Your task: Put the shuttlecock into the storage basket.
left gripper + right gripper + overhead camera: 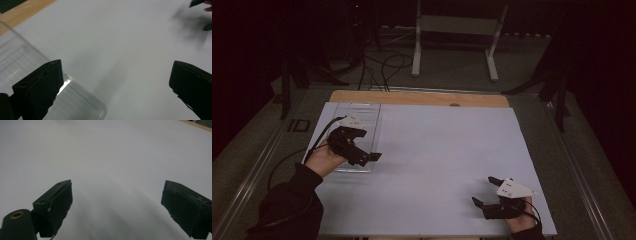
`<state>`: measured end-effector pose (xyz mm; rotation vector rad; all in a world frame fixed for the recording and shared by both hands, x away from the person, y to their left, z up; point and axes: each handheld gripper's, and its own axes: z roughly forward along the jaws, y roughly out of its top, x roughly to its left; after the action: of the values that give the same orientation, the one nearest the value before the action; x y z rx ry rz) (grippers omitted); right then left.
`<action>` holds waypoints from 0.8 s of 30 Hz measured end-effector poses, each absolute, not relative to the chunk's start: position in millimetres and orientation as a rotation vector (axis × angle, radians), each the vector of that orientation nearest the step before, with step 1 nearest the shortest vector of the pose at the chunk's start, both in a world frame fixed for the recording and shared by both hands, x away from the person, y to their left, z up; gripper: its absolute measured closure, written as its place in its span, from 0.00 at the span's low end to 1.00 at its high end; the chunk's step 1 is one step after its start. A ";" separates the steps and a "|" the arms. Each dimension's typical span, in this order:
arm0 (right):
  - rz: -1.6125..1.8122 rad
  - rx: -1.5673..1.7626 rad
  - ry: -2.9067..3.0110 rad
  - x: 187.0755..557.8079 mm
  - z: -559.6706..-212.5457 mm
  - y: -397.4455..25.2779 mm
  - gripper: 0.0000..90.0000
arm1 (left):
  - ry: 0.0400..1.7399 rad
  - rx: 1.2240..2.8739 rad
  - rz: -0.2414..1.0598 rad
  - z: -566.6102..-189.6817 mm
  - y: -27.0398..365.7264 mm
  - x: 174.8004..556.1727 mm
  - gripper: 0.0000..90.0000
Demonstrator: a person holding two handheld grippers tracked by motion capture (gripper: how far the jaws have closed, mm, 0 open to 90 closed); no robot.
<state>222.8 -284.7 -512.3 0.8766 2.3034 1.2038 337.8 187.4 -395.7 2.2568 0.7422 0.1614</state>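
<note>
Left gripper (373, 156) is hovering released over the clear tray's (367, 112) near corner, while right gripper (486, 191) is sitting released, well apart, over bare white board (437, 150).

The high view is dim and slightly grainy, its surroundings sinking into near-black while the white table (437, 150) is the one evenly lit patch, with soft, faint shadows under the hands. In the left gripper view a bright glare streak runs along the rim of the clear tray (75, 100), whose ribbed wall is smeared, and a blurred shadow lies at the upper right. Both gripper views are soft, the near black fingers (55, 205) out of focus, with diffuse grey shadows across the table.
</note>
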 end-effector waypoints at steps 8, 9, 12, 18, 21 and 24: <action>1.205 0.876 2.303 222.7 -512.1 -285.0 0.11 | 0.678 2.264 0.150 -400.9 174.7 332.5 0.00; 1.205 0.876 2.303 222.7 -512.0 -285.0 0.11 | 0.671 2.254 0.140 -402.0 172.7 331.4 0.00; 1.206 0.880 2.305 222.8 -512.3 -285.1 0.11 | 0.653 2.244 0.131 -404.0 168.4 329.2 0.00; 1.206 0.878 2.304 222.9 -512.2 -285.3 0.11 | 0.611 2.251 0.118 -408.4 157.1 323.1 0.00; 1.207 0.876 2.303 223.0 -512.2 -285.4 0.11 | 0.581 2.255 0.102 -412.1 148.8 317.0 0.00; 1.206 0.880 2.304 222.9 -512.2 -285.5 0.11 | 0.564 2.256 0.096 -414.0 145.4 314.6 0.00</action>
<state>222.9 -285.5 -512.2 0.8802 2.3043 1.2061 314.6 145.4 -414.0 2.2563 0.5641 0.0956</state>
